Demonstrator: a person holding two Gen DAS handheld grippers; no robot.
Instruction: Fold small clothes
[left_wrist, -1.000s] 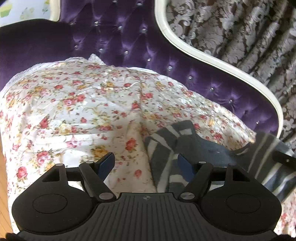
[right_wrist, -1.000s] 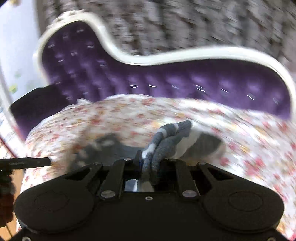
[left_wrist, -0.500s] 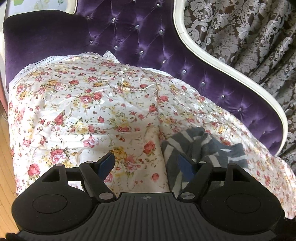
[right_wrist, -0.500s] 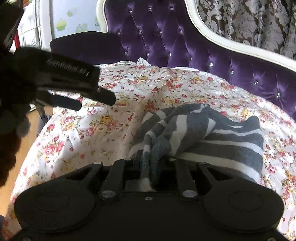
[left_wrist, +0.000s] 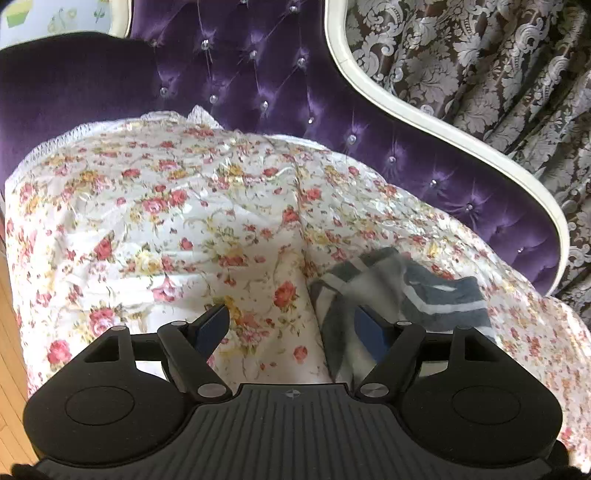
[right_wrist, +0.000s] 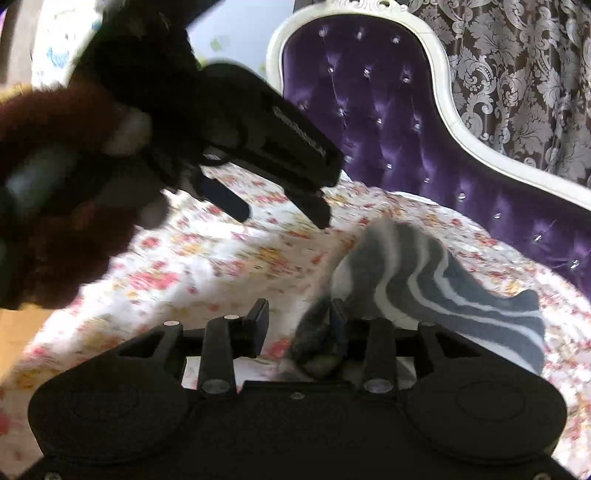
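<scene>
Garment: the striped grey garment (right_wrist: 458, 295) lies crumpled on your flowered cloth (left_wrist: 177, 221), toward its right side.
Right gripper: your right gripper (right_wrist: 299, 321) has just been opening; a bunched end of the garment sits by the right finger, unpinched.
Left gripper: your left gripper (left_wrist: 291, 325) stands wide over the cloth, empty, left of the garment.
Sofa: purple sofa (left_wrist: 258, 74) behind the cloth.
</scene>
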